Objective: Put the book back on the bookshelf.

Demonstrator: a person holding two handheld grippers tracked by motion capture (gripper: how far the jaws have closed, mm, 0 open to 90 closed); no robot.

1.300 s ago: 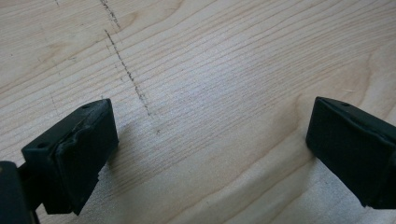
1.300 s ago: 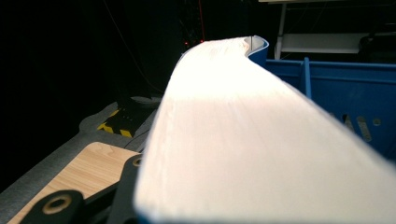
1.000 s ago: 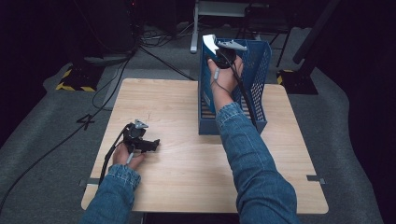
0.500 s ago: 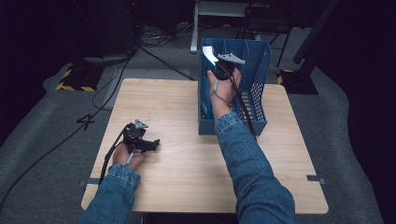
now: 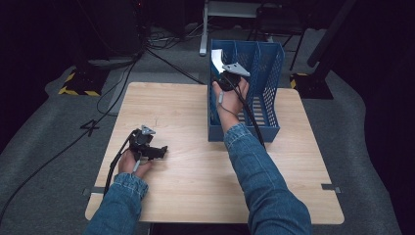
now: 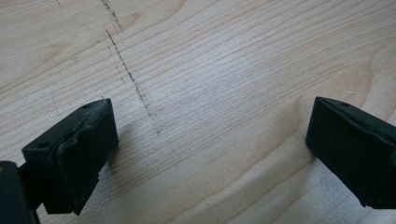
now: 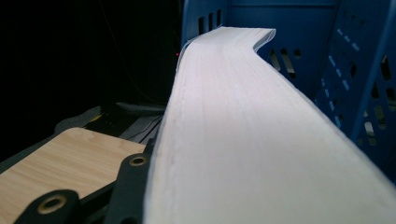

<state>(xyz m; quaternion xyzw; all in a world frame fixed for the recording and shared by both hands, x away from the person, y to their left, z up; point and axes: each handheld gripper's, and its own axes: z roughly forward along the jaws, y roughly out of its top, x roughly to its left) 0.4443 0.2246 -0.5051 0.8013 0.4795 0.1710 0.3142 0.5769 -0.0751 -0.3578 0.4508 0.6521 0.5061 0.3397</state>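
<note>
Two grippers are working over a light wooden table [image 5: 195, 196]. Nearest the person, the left gripper [image 5: 152, 151] is resting low on the table's left part, its jaws standing wide apart over bare wood with nothing between them. Farther off, the right gripper [image 5: 226, 78] is reaching into the left compartment of a blue slotted file rack [image 5: 264, 93] at the table's far side. It is clamping a thick white book [image 7: 243, 121], page edges facing its camera; the book's far end is curving against the rack's rear wall.

Lab or studio — dark surroundings, floor cables [image 5: 73, 142], hazard-taped stand base [image 5: 78, 83], wooden table [image 5: 186, 127].
</note>
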